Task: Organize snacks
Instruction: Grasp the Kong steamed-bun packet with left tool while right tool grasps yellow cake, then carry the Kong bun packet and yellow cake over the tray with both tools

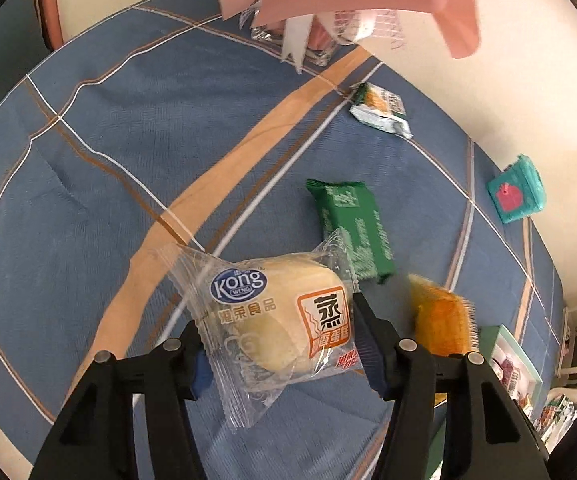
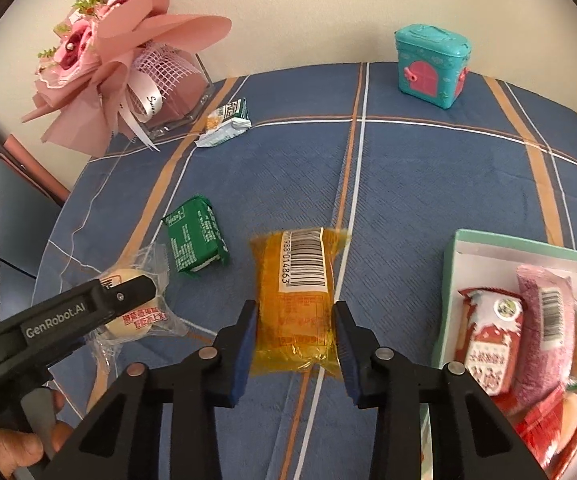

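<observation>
My left gripper (image 1: 284, 344) is shut on a clear-wrapped steamed cake (image 1: 276, 320) and holds it over the blue tablecloth; it also shows in the right wrist view (image 2: 136, 312). My right gripper (image 2: 294, 334) is shut on a yellow snack pack (image 2: 296, 300), barcode side up; the pack shows in the left wrist view (image 1: 440, 316). A dark green pack (image 1: 352, 228) (image 2: 196, 236) lies on the cloth beyond the cake. A green-and-white pack (image 1: 382, 110) (image 2: 224, 124) lies farther back. A mint-rimmed box (image 2: 488, 240) at the right holds several snacks.
A pink bouquet (image 2: 120, 52) in a clear holder stands at the back left of the table. A teal toy house case (image 2: 432, 64) (image 1: 516, 188) stands at the back right. The blue plaid tablecloth (image 2: 428, 184) covers the round table, near a cream wall.
</observation>
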